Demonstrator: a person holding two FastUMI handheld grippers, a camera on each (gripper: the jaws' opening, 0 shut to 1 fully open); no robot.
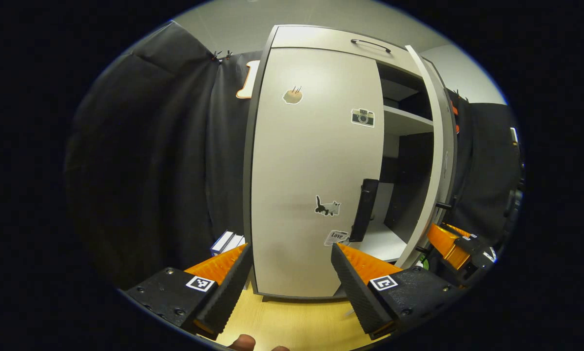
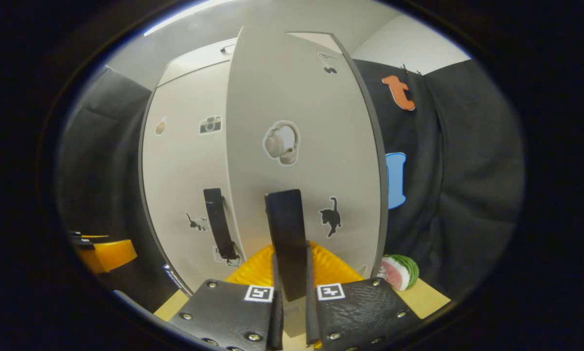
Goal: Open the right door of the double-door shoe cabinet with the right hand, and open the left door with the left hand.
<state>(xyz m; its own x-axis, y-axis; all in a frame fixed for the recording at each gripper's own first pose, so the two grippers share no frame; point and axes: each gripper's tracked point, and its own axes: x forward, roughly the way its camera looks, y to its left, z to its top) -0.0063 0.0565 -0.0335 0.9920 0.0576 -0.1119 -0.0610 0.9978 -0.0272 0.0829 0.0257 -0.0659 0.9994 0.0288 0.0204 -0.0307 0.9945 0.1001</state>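
Observation:
The pale grey shoe cabinet [image 1: 321, 41] stands ahead on a wooden floor. Its left door [image 1: 311, 161] is closed, with stickers on it and a black vertical handle [image 1: 364, 209] near its right edge. My left gripper [image 1: 289, 248] is open, low in front of that door and apart from the handle. The right door [image 1: 431, 146] has swung outward, showing shelves [image 1: 406, 117] inside. In the right gripper view, the right gripper [image 2: 292, 273] is shut on the right door's black handle [image 2: 284, 229]. The right gripper [image 1: 455, 241] also shows beside the open door in the left gripper view.
Black cloth walls flank the cabinet on both sides. A few books [image 1: 227, 241] lie on the floor at the cabinet's left foot. A toy watermelon slice [image 2: 400, 271] sits on the floor to the right of the open door.

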